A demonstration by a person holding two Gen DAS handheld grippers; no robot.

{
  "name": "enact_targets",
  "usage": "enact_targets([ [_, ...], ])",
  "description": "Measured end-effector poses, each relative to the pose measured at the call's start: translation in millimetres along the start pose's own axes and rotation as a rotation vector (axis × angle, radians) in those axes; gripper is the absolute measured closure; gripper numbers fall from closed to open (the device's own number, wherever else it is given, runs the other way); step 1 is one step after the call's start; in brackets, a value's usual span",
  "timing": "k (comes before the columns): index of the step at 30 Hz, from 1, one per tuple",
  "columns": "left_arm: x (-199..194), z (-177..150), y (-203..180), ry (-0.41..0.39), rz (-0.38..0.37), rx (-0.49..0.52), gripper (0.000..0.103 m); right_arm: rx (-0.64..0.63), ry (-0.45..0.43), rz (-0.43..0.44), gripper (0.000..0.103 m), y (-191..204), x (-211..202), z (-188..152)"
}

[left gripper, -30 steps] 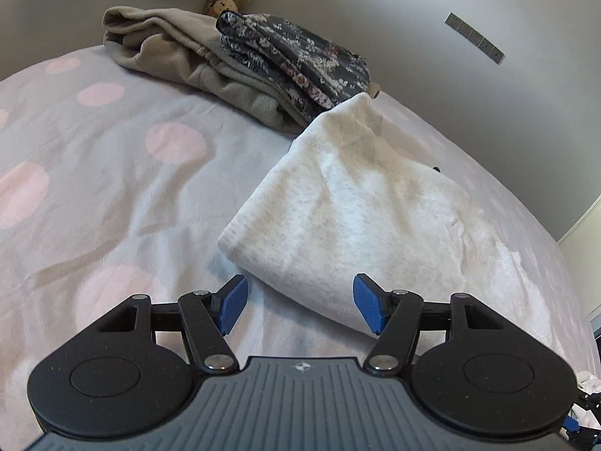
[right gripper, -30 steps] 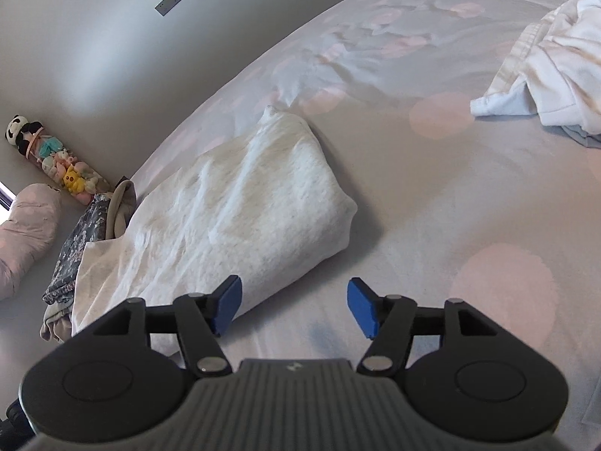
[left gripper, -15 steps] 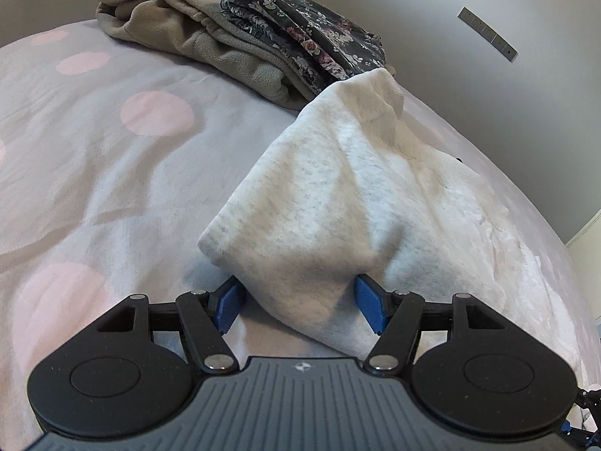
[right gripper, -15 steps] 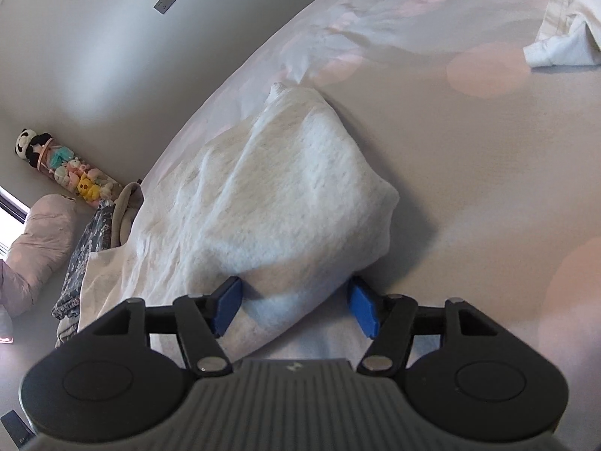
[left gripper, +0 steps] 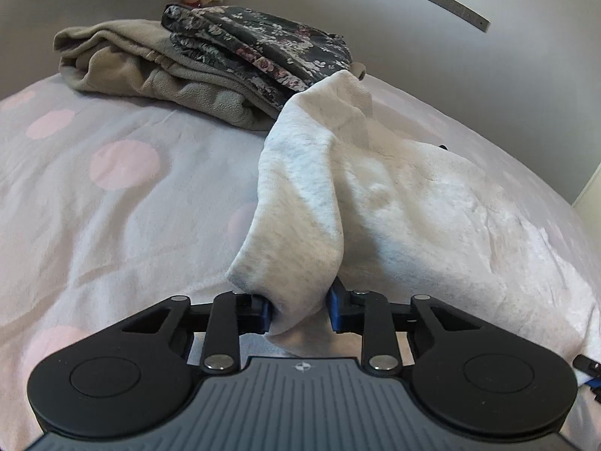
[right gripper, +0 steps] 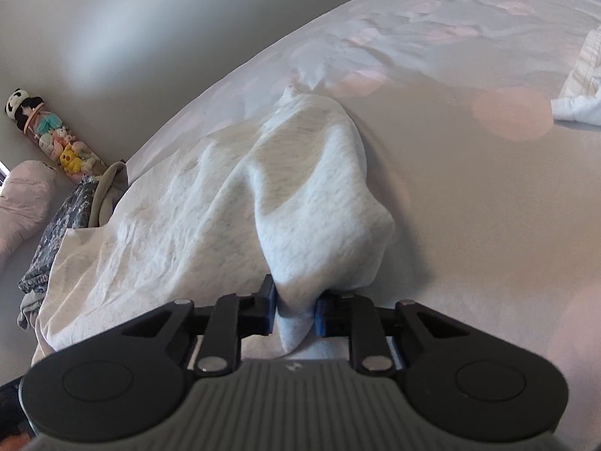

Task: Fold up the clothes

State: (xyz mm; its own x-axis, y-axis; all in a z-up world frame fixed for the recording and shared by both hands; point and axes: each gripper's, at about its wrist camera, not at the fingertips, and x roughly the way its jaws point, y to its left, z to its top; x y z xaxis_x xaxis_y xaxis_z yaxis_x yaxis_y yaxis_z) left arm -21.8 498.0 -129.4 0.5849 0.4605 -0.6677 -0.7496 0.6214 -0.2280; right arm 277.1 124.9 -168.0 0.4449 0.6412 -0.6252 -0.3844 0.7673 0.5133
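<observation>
Both the left gripper (left gripper: 298, 310) and right gripper (right gripper: 295, 312) are pinching the white sweatshirt's (left gripper: 394, 203) near corners beside the folded pile (left gripper: 210, 71), probably to fold it over.

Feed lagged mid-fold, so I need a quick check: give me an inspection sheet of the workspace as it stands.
Surface: polka-dot bedsheet, wrinkled.
Job's things: light grey sweatshirt, near corners pinched and lifted.
Clutter: floral garment on beige garment; white clothes at the edge.
Grippers: left gripper and right gripper both shut on the sweatshirt.
Cables: nothing seen.
Surroundings: grey wall, plush toys.
</observation>
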Motion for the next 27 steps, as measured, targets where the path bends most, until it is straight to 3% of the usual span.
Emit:
enact_targets([
  [9, -17.2, 1.3, -20.6, -0.001, 0.061, 0.158, 0.089, -0.174, -0.025, -0.081, 0.093, 24.7, -24.6, -2.2],
  [20, -67.1, -3.4, -34.5, 0.069, 0.086, 0.277, 0.097, -0.215, -0.014, -0.151, 0.103, 28.7, -81.0, -0.4],
  [27, -78.4, -10.1, -27.5, 0.093, 0.086, 0.300, 0.098, -0.057, 0.093, -0.046, 0.100, -5.5, -105.7, -6.6],
])
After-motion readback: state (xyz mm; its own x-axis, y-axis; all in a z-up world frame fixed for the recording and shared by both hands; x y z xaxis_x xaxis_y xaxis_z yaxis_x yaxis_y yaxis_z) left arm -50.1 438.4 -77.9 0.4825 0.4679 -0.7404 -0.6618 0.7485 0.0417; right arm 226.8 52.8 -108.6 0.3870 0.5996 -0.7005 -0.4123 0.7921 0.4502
